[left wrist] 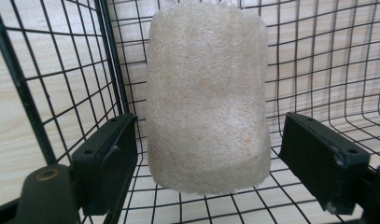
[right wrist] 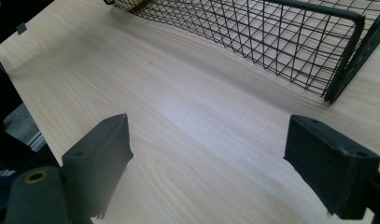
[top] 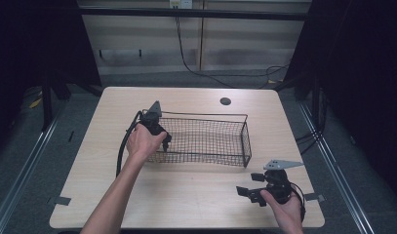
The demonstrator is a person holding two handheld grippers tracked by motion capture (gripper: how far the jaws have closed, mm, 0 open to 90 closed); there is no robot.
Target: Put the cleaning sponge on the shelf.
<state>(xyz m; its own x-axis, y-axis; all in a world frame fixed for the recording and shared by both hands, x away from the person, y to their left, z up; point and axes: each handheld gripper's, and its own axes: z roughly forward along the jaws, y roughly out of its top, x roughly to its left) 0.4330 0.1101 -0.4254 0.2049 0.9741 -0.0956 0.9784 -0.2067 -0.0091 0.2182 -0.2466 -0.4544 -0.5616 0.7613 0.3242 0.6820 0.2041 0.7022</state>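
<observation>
Left gripper view: loofah sponge (left wrist: 206, 98) stood between my wide left gripper (left wrist: 206, 168) jaws, untouched, inside wire basket (left wrist: 61, 84) | right gripper (top: 252, 185) idle, wide, over table (top: 196, 204).

We find no readable text, label, brand, number or sign in any of the views.
</observation>
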